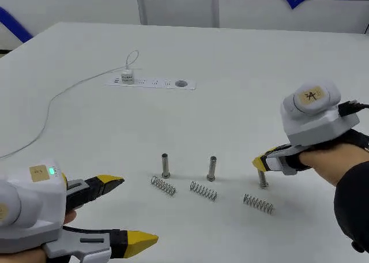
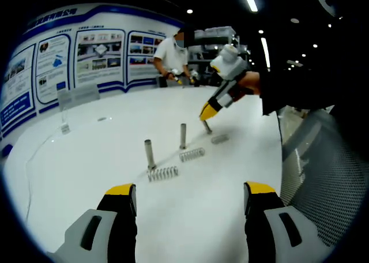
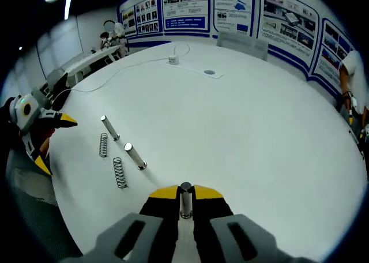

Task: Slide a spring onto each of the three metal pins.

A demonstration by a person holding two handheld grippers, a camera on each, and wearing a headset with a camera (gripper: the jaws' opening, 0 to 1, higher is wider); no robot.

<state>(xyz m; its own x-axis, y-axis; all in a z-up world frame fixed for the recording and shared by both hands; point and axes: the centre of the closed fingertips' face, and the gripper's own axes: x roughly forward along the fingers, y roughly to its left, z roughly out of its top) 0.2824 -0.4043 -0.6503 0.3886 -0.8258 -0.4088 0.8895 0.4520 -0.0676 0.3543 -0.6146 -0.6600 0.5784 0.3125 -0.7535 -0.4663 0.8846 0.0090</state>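
Three short metal pins stand in a row on the white table: the left pin [image 1: 165,165], the middle pin [image 1: 211,168] and the right pin [image 1: 262,178]. A spring lies flat in front of each: [image 1: 163,185], [image 1: 203,191], [image 1: 258,203]. My right gripper [image 1: 260,162] is shut on the right pin [image 3: 185,200], near its top. My left gripper [image 1: 130,211] hovers open at the near left, short of the left pin [image 2: 150,153] and its spring [image 2: 163,173], with nothing between its jaws.
A white power strip [image 1: 150,82] with a plug [image 1: 127,76] and a trailing cable lies further back on the table. A chair [image 1: 179,6] stands at the far edge. A person [image 2: 173,55] stands at another table in the background.
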